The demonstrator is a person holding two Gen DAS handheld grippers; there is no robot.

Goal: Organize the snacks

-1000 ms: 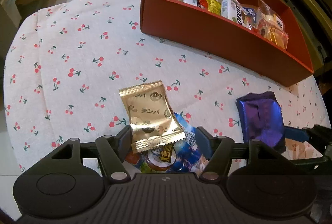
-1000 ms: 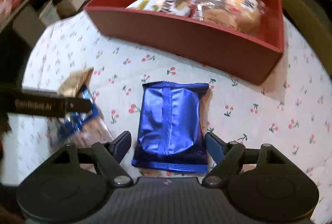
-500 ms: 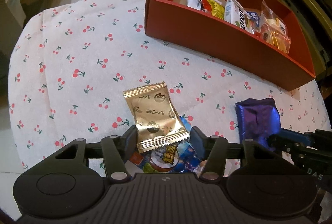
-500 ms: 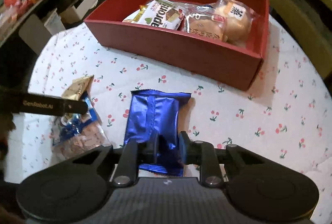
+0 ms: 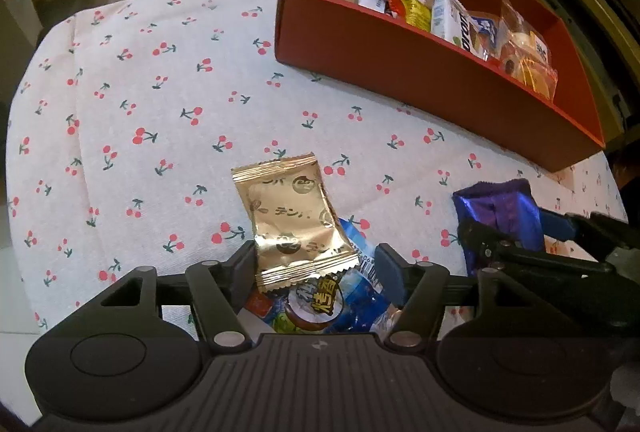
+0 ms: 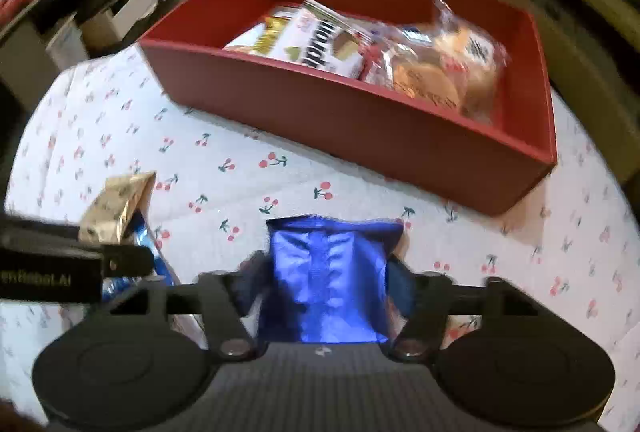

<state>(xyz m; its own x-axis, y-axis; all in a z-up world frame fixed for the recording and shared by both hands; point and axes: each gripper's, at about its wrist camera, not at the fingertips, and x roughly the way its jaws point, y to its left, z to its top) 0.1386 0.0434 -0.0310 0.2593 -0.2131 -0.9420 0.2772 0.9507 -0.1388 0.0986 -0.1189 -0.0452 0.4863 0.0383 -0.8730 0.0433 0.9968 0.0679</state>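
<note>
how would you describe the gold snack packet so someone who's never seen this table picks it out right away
Start at the red box on the cherry-print tablecloth, then come to the near edge of the cloth, where loose snacks lie. The gold packet lies on top of a blue wrapper. It alone is shiny gold with crimped ends; the foil pack off to its side is purple-blue.

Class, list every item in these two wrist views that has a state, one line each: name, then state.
Red box: open-topped, partly filled with wrapped snacks.
Gold packet: sealed, lying on the blue snack bag.
Blue snack bag: sealed, between the left gripper fingers.
Left gripper: jaws opening.
Blue foil packet: sealed, crumpled, between the right gripper fingers.
Right gripper: jaws opening.
</note>
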